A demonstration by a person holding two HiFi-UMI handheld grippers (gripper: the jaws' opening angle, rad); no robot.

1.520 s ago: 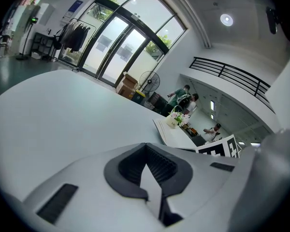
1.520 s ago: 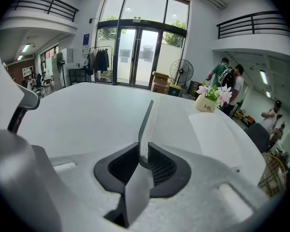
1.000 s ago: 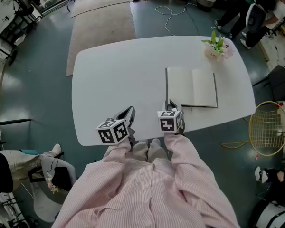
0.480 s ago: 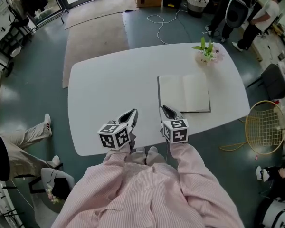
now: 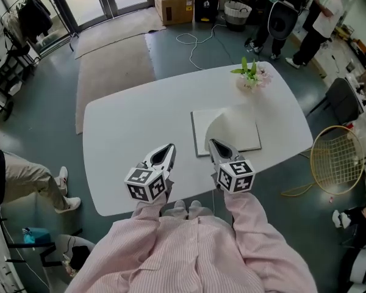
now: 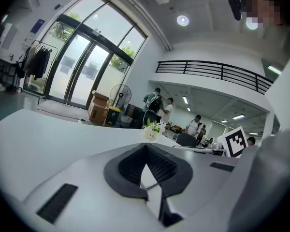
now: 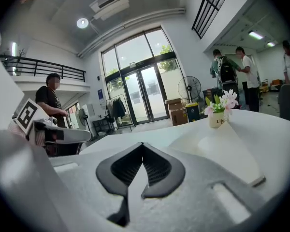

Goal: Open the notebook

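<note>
While neither touches the notebook (image 5: 232, 133), left tool (image 5: 169, 146) and right tool (image 5: 212, 143) are both closed, empty

An open-plan workshop or lab hall is indicated. Tall glass entrance doors (image 6: 82, 71), a railed mezzanine (image 6: 212, 71), recessed ceiling lights (image 6: 182, 20), stacked cardboard boxes (image 5: 171, 2), a clothes rack (image 5: 30, 14), a pedestal fan (image 7: 189, 88) and a white table (image 5: 128, 127) are recorded.

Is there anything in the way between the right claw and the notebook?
Nothing visible stands between the right gripper and the notebook, just ahead of it. The flower pot stands beyond the notebook.
</note>
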